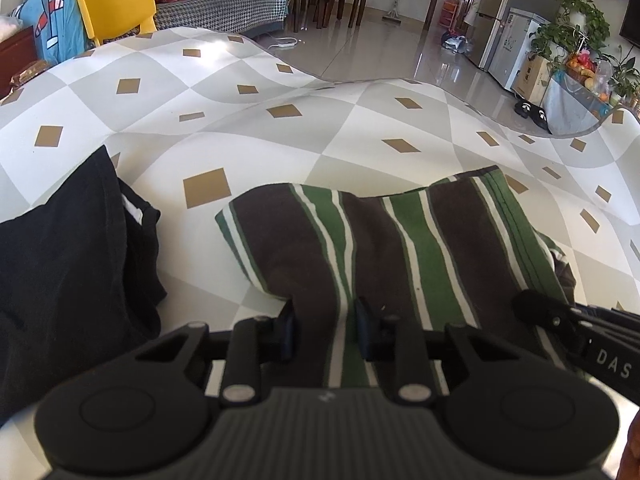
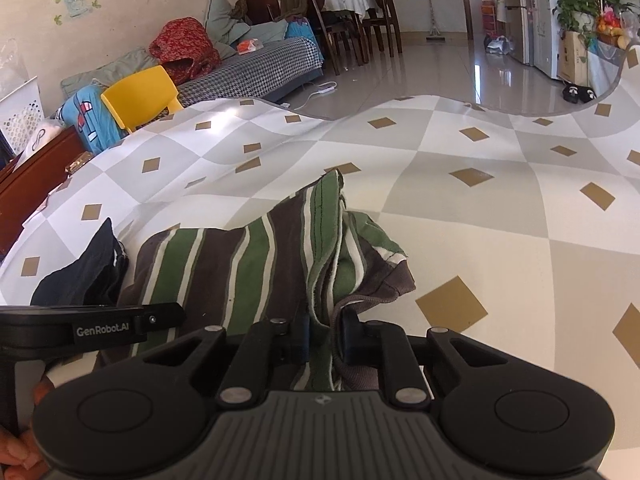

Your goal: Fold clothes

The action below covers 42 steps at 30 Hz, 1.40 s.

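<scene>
While both grippers pinch its near edge, a folded, thick cotton shirt striped green, brown and white (image 1: 384, 248) lies on the grey-and-white checked cloth with tan diamonds (image 1: 248, 128).

Beside the shirt's left edge sits a black folded garment (image 1: 68, 248), just apart from it. At the shirt's near hem, the left gripper (image 1: 326, 330) has its jaws closed on a brown stripe; the right gripper (image 2: 325, 334) clamps bunched layers and a ribbed brown cuff at the shirt's right edge.

Black garment (image 1: 60, 260) cut off at left edge. Striped shirt's (image 1: 360, 240) near hem hidden behind the left claw (image 1: 326, 330).
</scene>
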Each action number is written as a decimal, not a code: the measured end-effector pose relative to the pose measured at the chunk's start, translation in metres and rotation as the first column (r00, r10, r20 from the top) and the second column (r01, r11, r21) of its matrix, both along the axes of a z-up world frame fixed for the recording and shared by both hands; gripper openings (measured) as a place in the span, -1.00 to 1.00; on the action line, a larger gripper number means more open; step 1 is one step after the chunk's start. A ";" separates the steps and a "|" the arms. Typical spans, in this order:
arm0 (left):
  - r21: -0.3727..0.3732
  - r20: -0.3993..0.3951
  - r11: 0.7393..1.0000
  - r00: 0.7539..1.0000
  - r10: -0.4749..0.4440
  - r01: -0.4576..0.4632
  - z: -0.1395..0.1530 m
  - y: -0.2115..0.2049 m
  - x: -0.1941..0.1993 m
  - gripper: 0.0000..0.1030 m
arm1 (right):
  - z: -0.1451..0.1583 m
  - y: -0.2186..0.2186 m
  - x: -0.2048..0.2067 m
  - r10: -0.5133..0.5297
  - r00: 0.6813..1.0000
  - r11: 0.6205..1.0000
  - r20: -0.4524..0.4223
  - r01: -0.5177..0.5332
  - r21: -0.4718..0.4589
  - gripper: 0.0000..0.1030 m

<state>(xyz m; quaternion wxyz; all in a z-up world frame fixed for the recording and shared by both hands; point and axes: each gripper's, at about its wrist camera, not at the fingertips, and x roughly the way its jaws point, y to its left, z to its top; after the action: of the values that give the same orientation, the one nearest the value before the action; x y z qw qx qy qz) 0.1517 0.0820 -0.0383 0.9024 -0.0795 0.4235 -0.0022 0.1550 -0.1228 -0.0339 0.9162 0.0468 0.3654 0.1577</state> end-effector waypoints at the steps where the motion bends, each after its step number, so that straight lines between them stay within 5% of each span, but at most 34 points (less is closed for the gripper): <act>1: 0.002 0.007 1.000 1.000 0.003 -0.003 0.003 0.001 -0.001 -0.50 | 0.003 0.002 0.000 0.005 1.000 1.000 0.008 -0.005 0.003 -0.71; 20: 0.014 0.106 0.975 0.970 0.219 -0.221 0.058 0.093 -0.024 -0.50 | 0.053 0.090 0.005 0.156 0.979 0.983 0.132 -0.167 0.073 -0.71; 30: -0.010 0.120 0.932 0.925 0.361 -0.362 0.065 0.171 -0.033 -0.50 | 0.061 0.168 0.009 0.271 0.949 0.955 0.163 -0.287 0.079 -0.71; 42: -0.058 0.097 0.855 0.849 0.519 -0.516 0.054 0.239 -0.044 -0.51 | 0.035 0.248 0.014 0.338 0.933 0.937 0.123 -0.345 0.048 -0.71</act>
<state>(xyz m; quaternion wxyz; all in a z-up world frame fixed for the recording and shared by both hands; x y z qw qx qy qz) 0.1078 0.3213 0.0162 0.8902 -0.2035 0.3365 0.2300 0.1694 0.1252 0.0010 0.8919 0.0049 0.3099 0.3294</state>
